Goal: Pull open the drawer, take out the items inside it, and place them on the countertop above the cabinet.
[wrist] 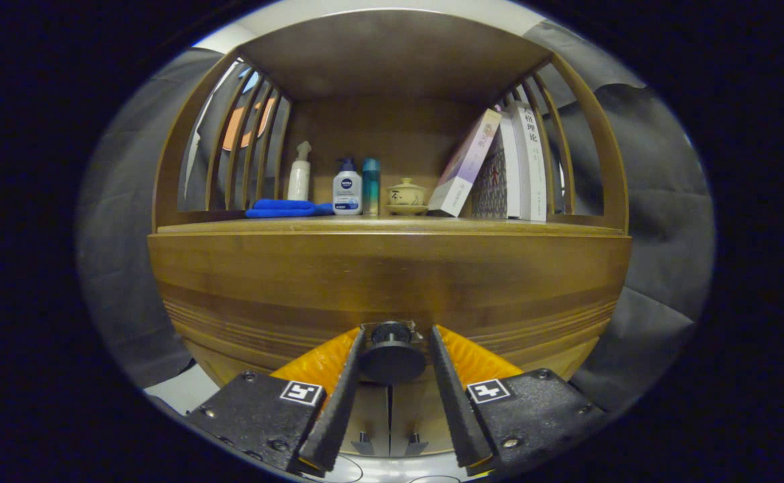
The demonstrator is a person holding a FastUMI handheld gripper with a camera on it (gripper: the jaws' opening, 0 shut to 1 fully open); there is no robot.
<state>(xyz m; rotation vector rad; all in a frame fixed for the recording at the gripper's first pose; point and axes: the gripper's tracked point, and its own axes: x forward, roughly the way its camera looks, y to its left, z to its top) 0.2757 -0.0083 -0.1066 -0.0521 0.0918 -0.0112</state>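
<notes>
Wooden drawer (389,282) closed; gripper (392,339) fingers straddling its dark round knob (392,355), contact unclear; countertop (392,226) far above.

Countertop (392,226); cloth (284,208), bottles (347,193), books (516,164)

You see dim warm light, shelf ceiling (392,54) shadowed, glare on floor (392,469), strong fisheye bending at edges, focus sharp.

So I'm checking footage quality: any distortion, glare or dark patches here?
Gripper view: fisheye bows the drawer front and countertop; the shelf underside is in shadow; a warm glow on the wood around the knob, between the fingers of the gripper; bottles stay sharp.
</notes>
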